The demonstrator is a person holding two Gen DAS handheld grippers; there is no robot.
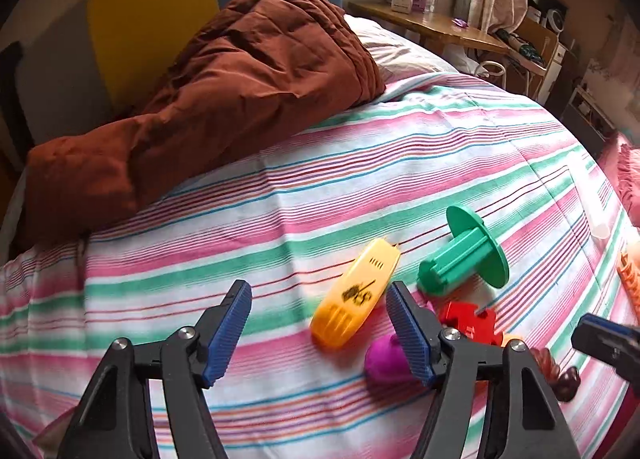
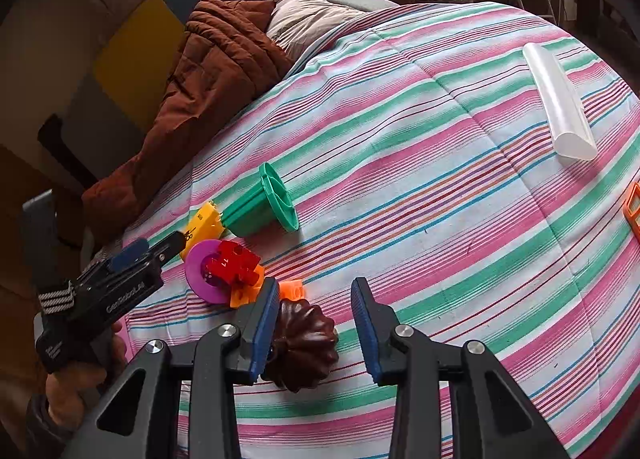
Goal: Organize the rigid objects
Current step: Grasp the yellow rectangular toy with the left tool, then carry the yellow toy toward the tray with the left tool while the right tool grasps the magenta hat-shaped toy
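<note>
- My right gripper is spread wide and empty, straddling the brown fluted mould, which touches its left pad.
- My left gripper is also released, the yellow case just ahead between its fingers.
- I'd centre the right one before squeezing; the mould's far side is probably round and could slip.
- Toys cluster left of it on the striped bedspread.

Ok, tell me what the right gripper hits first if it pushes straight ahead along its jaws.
Probably the dark brown fluted mould. It lies just ahead of the right gripper, against its left jaw rather than centred in the open gap. Beyond it is striped bedsheet. Depth is hard to judge in this fisheye view.
</note>
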